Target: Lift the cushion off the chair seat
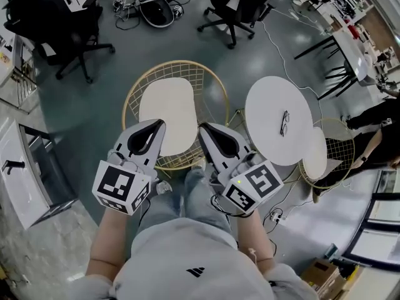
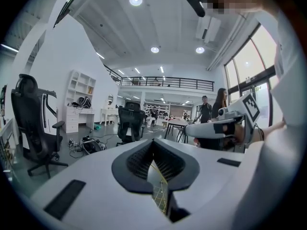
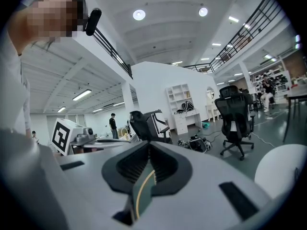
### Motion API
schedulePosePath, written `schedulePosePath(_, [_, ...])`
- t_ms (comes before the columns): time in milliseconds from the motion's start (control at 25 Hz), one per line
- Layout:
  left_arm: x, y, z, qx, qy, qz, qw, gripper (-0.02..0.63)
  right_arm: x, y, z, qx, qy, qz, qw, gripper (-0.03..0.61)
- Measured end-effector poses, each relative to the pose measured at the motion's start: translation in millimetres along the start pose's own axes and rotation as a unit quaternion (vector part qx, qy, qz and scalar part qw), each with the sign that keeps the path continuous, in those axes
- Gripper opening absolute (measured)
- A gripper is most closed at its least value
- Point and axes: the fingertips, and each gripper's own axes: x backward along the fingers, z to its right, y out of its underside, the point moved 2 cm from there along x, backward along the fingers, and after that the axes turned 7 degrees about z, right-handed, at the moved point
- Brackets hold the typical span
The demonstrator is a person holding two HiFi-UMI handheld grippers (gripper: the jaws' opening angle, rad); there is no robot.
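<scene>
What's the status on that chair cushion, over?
Left gripper and right gripper shut, empty. Cushion flat on wire chair seat, not lifted, grippers over its near edge. Nothing on top of it.

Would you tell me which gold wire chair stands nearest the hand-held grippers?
The chair left of the round table; the other chair stands on that table's right.

Your left gripper (image 1: 152, 129) jaws closed, empty, right gripper (image 1: 209, 132) beside it, likewise closed, both pointing forward.

A pair of glasses (image 1: 284, 122) is seen laid on a round white table (image 1: 269, 95), while a black office chair (image 1: 239, 5) is parked on the grey floor (image 1: 187, 42) near tangled cables (image 1: 128, 11).
</scene>
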Motion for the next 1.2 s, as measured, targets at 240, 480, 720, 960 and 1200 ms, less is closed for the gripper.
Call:
schedulePosePath(240, [-9, 0, -12, 0.003, -0.02, -0.001, 0.9998, 0.012, -14, -3, 14, 0.001, -0.014, -0.005, 1.0, 0.011])
schedulePosePath(480, [-23, 3, -29, 0.011, -0.051, -0.007, 0.9986, 0.012, -38, -2, 33, -0.003, -0.038, -0.018, 0.999, 0.012])
schedulePosePath(720, [-45, 9, -46, 0.018, -0.083, -0.014, 0.9963, 0.012, -63, -1, 62, -0.007, -0.06, -0.036, 0.998, 0.012])
schedulePosePath(960, [-66, 26, -66, 0.04, -0.121, -0.025, 0.9916, 0.012, -85, 9, 91, -0.012, -0.08, -0.062, 0.995, 0.015])
schedulePosePath(1200, [-76, 48, -87, 0.054, -0.157, -0.044, 0.9851, 0.012, -100, 25, 122, -0.027, -0.075, -0.082, 0.993, 0.034])
